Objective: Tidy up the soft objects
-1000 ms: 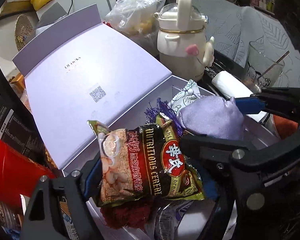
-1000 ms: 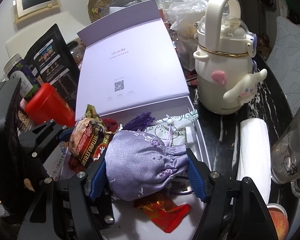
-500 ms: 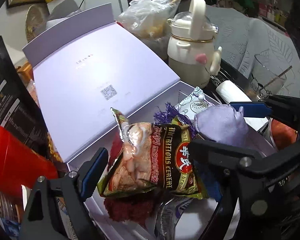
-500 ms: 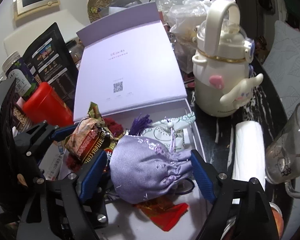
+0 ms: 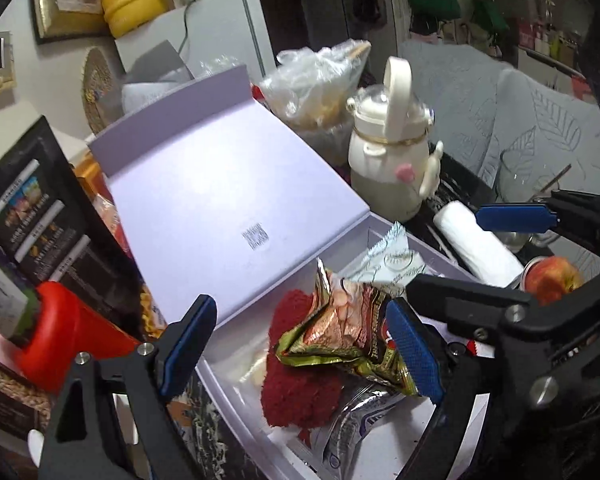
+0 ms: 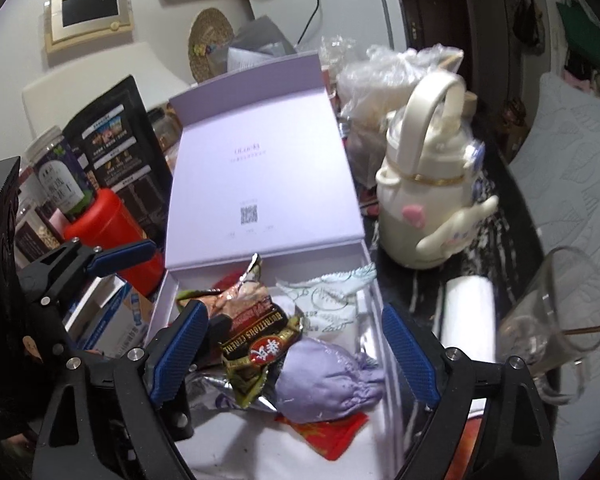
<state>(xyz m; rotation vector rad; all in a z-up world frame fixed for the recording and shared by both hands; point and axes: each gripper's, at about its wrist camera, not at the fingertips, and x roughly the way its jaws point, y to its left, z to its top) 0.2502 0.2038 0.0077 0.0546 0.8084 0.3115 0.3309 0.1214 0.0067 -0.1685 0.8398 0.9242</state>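
Note:
An open lilac gift box (image 5: 236,200) (image 6: 260,184) holds soft items. A cereal packet (image 5: 348,328) (image 6: 256,332) lies on a dark red cloth (image 5: 296,376). A lilac drawstring pouch (image 6: 328,380) lies beside it on a red packet (image 6: 332,432). A pale patterned sachet (image 5: 392,256) (image 6: 332,300) sits at the back. My left gripper (image 5: 300,344) is open above the box, its right pad against the packet. My right gripper (image 6: 292,356) is open, with the pouch between its fingers.
A cream kettle-shaped bottle (image 5: 392,176) (image 6: 428,208) stands right of the box, with a white roll (image 6: 464,312) and a glass mug (image 6: 556,320) nearer. A red container (image 5: 60,340) (image 6: 112,232) and black snack bags (image 6: 112,148) crowd the left. An apple (image 5: 552,280) lies right.
Both grippers opened and let go: the cereal packet and the lilac pouch now lie in the box. Both grippers pulled back and up.

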